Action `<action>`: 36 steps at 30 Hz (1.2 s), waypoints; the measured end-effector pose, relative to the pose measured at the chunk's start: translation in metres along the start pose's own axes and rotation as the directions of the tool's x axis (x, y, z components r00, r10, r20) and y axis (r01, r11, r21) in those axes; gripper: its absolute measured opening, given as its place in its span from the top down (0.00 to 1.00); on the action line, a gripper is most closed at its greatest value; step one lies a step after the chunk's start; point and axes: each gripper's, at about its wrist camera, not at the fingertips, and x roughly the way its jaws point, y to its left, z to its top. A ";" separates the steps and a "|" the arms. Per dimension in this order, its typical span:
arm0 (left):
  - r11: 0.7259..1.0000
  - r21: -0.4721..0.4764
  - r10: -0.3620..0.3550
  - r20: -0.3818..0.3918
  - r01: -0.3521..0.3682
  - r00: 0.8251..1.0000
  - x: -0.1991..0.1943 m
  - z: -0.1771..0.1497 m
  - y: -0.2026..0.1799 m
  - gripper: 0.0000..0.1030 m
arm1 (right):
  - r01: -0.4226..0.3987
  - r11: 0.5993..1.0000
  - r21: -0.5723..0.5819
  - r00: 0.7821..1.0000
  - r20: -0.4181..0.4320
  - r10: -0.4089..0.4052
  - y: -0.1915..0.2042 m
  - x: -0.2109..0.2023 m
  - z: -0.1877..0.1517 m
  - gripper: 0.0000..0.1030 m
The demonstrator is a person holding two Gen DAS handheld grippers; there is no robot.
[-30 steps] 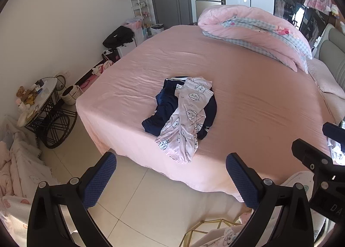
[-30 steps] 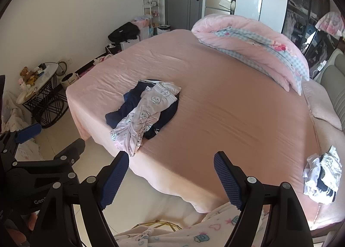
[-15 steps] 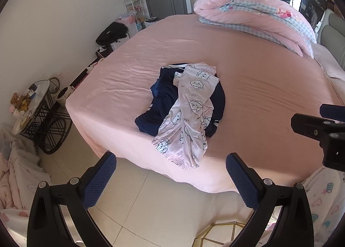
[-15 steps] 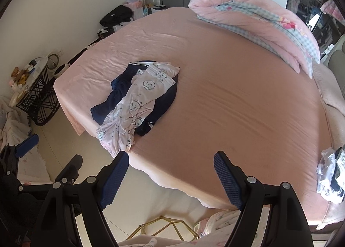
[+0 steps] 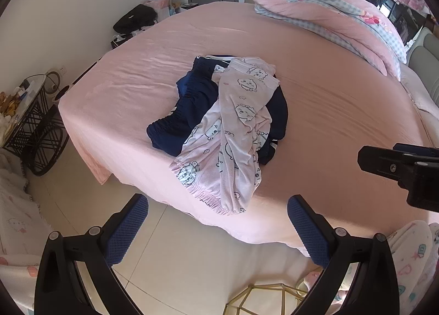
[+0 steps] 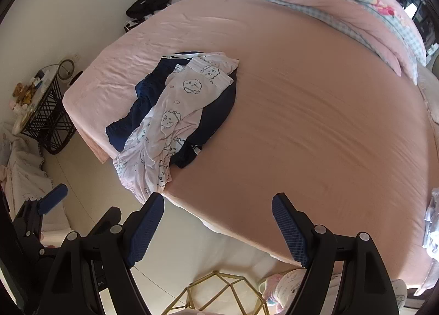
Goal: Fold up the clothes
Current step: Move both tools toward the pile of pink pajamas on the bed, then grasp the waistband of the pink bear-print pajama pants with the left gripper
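Pale pink cartoon-print pyjama trousers (image 5: 236, 122) (image 6: 170, 120) lie crumpled over a navy garment (image 5: 192, 100) (image 6: 214, 117) near the foot edge of a bed with a pink sheet (image 5: 343, 111) (image 6: 315, 122). One cuff hangs over the edge. My left gripper (image 5: 216, 228) hovers open over the floor just short of that cuff, holding nothing. Further right, my right gripper (image 6: 216, 227) is open and empty too, at the bed's edge beside the trousers. Part of the right gripper's body (image 5: 406, 166) shows in the left wrist view.
A rolled pink quilt (image 5: 329, 10) lies at the bed's far side. A small heap of clothes (image 6: 432, 221) sits at the right edge. A black wire side table (image 5: 30, 122) stands left on the tiled floor, a gold wire frame (image 6: 219, 293) below me.
Both grippers have moved closer to the bed and tilted down, so the clothes look larger and nearer. Fingers stay open. The clothes have not moved.
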 end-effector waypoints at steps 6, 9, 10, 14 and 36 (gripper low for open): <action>1.000 -0.013 -0.002 -0.038 0.002 0.999 0.028 -0.002 0.004 0.00 | -0.041 0.997 0.067 0.998 -0.043 0.044 -0.008 0.025 0.002 0.21; 0.999 -0.040 -0.001 -0.100 -0.003 0.995 0.047 -0.006 0.008 0.00 | -0.076 0.992 0.100 0.996 -0.047 0.081 -0.012 0.037 0.006 0.21; 0.998 -0.060 -0.012 -0.111 0.005 0.994 0.052 -0.007 0.011 0.00 | -0.085 0.990 0.114 0.995 -0.050 0.091 -0.013 0.042 0.008 0.21; 0.993 -0.117 -0.026 -0.139 0.010 0.990 0.066 -0.010 0.020 0.00 | -0.137 0.972 0.193 0.987 -0.060 0.151 -0.020 0.063 0.010 0.21; 0.995 -0.006 0.096 -0.074 -0.096 0.993 0.110 -0.028 0.003 0.00 | -0.217 0.956 0.197 0.972 -0.048 0.230 0.006 0.127 0.010 0.40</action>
